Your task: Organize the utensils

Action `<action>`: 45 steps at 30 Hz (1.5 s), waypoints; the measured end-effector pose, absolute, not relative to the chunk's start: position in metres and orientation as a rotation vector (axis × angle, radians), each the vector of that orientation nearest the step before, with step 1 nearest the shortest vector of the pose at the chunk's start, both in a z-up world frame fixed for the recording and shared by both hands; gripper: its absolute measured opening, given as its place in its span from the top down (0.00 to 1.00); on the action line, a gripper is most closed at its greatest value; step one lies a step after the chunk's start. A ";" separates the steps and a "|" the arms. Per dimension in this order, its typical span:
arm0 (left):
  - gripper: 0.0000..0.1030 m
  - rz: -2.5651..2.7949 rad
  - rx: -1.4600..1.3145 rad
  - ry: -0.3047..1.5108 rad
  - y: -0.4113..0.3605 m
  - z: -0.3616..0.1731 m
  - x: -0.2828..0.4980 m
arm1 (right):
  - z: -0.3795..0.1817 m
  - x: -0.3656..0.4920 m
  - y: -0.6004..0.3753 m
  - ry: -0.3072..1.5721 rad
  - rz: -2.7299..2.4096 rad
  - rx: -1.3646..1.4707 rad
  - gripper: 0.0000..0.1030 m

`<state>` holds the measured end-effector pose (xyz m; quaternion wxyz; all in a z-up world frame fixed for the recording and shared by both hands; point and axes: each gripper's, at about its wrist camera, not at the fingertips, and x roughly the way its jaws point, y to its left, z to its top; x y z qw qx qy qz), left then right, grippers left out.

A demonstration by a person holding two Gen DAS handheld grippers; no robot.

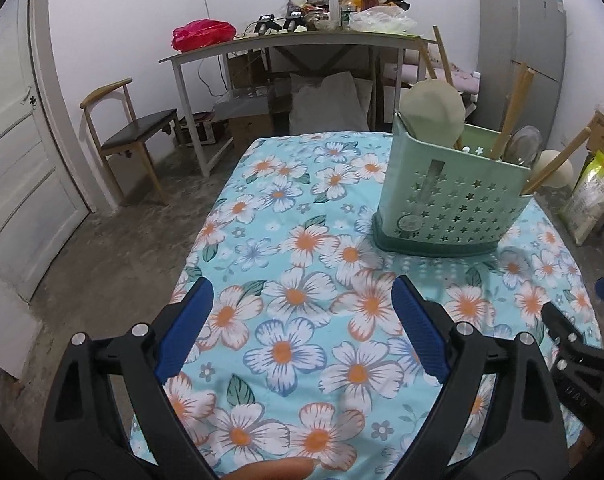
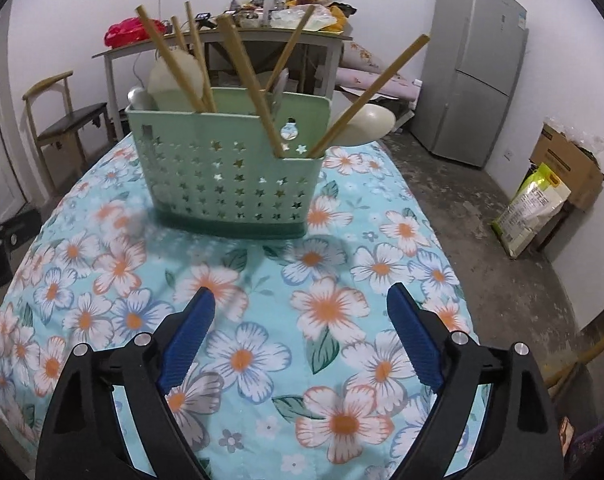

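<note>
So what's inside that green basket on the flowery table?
The green basket holds wooden chopsticks, pale spoons and a metal spoon, all sticking out. Its walls hide their lower ends.

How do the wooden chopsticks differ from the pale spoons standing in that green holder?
The chopsticks are thin, straight tan sticks; the spoons are cream-coloured with broad rounded bowls. The chopsticks rise high above the green holder and fan out at different slants; the spoons sit lower, their bowls just over its rim. Both stand in the holder, none lying on the floral tablecloth.
</note>
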<state>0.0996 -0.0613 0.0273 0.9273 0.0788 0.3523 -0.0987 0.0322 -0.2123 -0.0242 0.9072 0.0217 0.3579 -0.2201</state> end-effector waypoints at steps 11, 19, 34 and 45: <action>0.16 -0.194 0.175 0.730 -0.063 0.026 0.101 | -0.025 0.035 -0.217 0.750 -0.468 0.076 0.16; 0.16 -0.207 0.168 0.731 -0.066 0.025 0.102 | -0.024 0.036 -0.214 0.746 -0.459 0.084 0.16; 0.16 -0.220 0.163 0.725 -0.066 0.029 0.102 | -0.020 0.035 -0.214 0.735 -0.461 0.090 0.16; 0.16 -0.219 0.162 0.725 -0.065 0.029 0.103 | -0.020 0.035 -0.214 0.735 -0.461 0.093 0.16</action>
